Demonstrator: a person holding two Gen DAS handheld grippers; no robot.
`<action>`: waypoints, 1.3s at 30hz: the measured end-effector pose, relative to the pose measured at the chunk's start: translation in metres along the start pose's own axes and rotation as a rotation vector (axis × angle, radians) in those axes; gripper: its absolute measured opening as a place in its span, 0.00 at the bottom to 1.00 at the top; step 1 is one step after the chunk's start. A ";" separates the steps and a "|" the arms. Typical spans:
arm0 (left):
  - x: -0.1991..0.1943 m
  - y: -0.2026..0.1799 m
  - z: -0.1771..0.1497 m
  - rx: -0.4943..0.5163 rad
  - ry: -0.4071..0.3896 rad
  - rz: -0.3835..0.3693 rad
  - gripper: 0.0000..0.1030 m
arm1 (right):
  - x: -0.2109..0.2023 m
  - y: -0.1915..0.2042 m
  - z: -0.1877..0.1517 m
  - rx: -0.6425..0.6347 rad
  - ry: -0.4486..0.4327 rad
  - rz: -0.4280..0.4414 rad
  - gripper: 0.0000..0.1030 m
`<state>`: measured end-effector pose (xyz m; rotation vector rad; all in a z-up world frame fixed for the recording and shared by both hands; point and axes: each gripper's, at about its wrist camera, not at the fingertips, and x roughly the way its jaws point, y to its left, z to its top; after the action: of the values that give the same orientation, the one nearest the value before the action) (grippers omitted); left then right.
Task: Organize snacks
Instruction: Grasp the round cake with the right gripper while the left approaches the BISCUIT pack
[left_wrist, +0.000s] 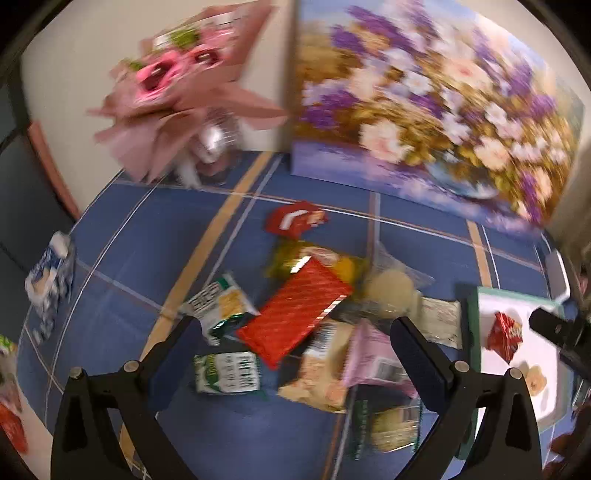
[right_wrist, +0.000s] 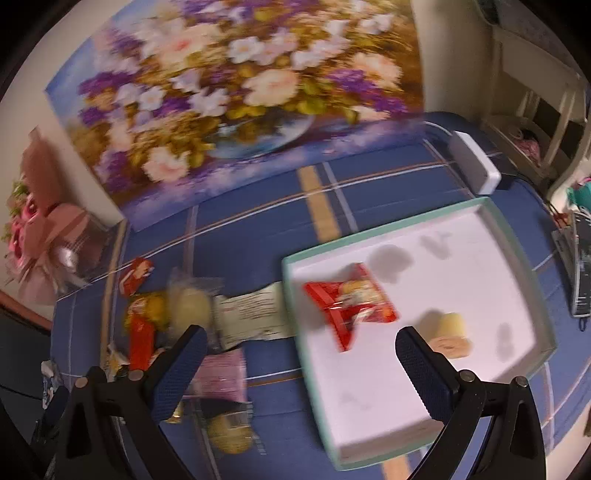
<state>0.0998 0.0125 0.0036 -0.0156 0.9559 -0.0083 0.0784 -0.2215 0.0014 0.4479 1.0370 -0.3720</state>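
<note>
Both grippers are spread wide and hold nothing. The left gripper (left_wrist: 295, 332) hangs over the snack pile (left_wrist: 314, 332) on the blue surface (left_wrist: 147, 221); a red foil pack (left_wrist: 295, 317) lies between its fingers, a green-and-white packet (left_wrist: 221, 302) by the left finger and a pale pink one (left_wrist: 373, 354) by the right. The right gripper (right_wrist: 299, 343) hangs over the near-left part of the tray (right_wrist: 399, 221), with a red packet (right_wrist: 351, 302) just ahead between its fingers and a small yellow snack (right_wrist: 452, 334) beyond the right fingertip.

The likely trouble is in the pile. The packs overlap, so fingers closing on the red foil pack could catch a neighbour's edge and drag two at once, or the glossy foil could slip out of a shallow pinch. Both views are smeared by motion, so a grasp attempted without settling first risks landing off-centre. The two grippers are close: the right one shows at the right edge of the left view, so a reach across could knock them together. Bumping the tray rim could shift it.

The tray, teal-edged with a white floor, holds only the red packet and the yellow snack; grey marks on its floor look printed, though blur makes that uncertain. The rest of the snacks lie loose to the left of the tray.
</note>
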 end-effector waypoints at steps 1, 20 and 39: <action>-0.001 0.009 -0.001 -0.022 -0.002 0.000 0.99 | 0.001 0.006 -0.003 -0.010 -0.004 0.005 1.00; 0.021 0.104 -0.021 -0.239 0.108 0.060 0.99 | 0.026 0.088 -0.066 -0.240 0.066 0.143 1.00; 0.103 0.081 -0.049 -0.247 0.366 0.031 0.99 | 0.098 0.068 -0.108 -0.271 0.289 0.003 1.00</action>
<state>0.1192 0.0920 -0.1103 -0.2340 1.3186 0.1399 0.0778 -0.1155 -0.1198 0.2634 1.3464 -0.1617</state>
